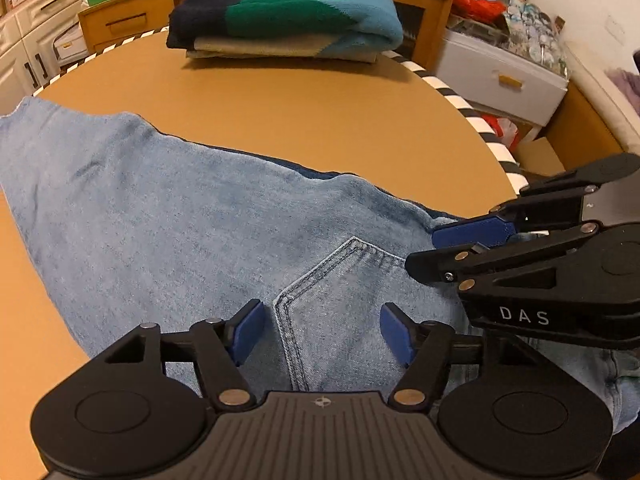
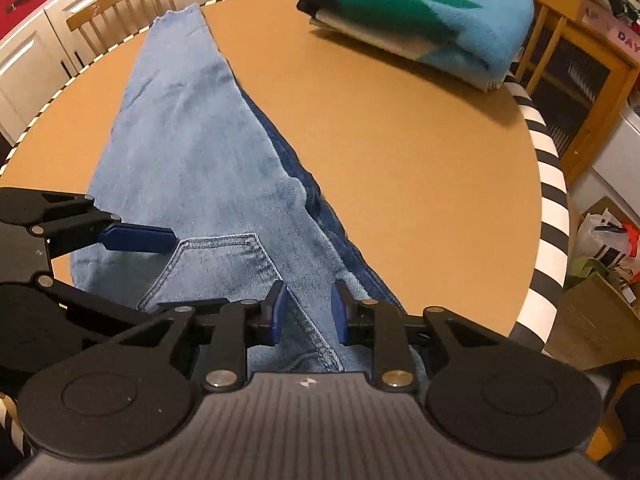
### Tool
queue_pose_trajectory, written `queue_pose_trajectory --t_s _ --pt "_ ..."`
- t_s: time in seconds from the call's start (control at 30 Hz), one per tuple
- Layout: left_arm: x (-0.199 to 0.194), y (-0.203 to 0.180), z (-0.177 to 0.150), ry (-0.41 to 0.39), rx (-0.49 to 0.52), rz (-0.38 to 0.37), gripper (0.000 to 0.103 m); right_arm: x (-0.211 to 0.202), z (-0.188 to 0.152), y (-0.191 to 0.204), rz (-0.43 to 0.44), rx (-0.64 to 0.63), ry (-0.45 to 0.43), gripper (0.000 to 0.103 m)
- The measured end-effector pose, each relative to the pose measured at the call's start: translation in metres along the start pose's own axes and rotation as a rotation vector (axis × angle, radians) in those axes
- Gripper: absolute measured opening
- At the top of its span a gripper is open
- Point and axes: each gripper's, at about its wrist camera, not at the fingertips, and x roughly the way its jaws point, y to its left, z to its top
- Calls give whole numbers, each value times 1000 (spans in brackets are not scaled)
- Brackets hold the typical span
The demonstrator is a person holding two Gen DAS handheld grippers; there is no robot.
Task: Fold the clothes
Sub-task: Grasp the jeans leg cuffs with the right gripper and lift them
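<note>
Light blue jeans (image 1: 180, 208) lie folded lengthwise on a round tan table (image 1: 320, 112), legs stretching away to the left. My left gripper (image 1: 324, 332) stands open just above the back pocket (image 1: 340, 280), nothing pinched. In the right wrist view the jeans (image 2: 180, 140) run toward the far edge of the table (image 2: 420, 200). My right gripper (image 2: 308, 312) hovers over their darker right edge near the waist, pads a narrow gap apart and not pressing the denim. Each gripper shows in the other's view: the right gripper (image 1: 452, 244) and the left one's blue finger (image 2: 136, 239).
A folded navy, green and blue blanket (image 1: 288, 12) (image 2: 420, 12) lies at the table's far side. The table rim is black-and-white striped (image 2: 552, 184). A wooden chair (image 2: 120, 12), white drawers (image 1: 500, 76) and boxes and bags (image 2: 600, 240) surround the table.
</note>
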Motion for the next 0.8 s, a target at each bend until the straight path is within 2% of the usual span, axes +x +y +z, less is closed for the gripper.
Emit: queue_pose_trajectory --t_s 0.17,0.23,0.3,0.43,0.5,0.53,0.63,0.7,0.8 --pt "-4 -5 -4 1 -36 36 76 0 5 -10 64 -75 31 26" --pt "-6 -7 -7 1 -70 70 86 3 9 -12 91 -115 44 26" --pt "-8 -9 -10 -1 -117 108 90 3 10 -15 132 -150 57 26" --pt "-22 -14 -15 -13 -254 180 84 -5 22 -43 320 -178 80 30" --pt "-35 -18 -21 -39 -356 222 84 -17 29 -63 431 -188 71 35" --pt "-42 -23 -26 -48 -408 241 84 -24 32 -73 472 -205 66 41" --pt "-58 -46 -39 -50 -519 280 85 -39 34 -105 527 -243 77 45" --pt "-66 -66 -47 -51 -525 303 85 -44 31 -125 557 -252 93 47" --pt "-73 -92 -57 -52 -543 319 85 -43 22 -154 617 -197 148 49"
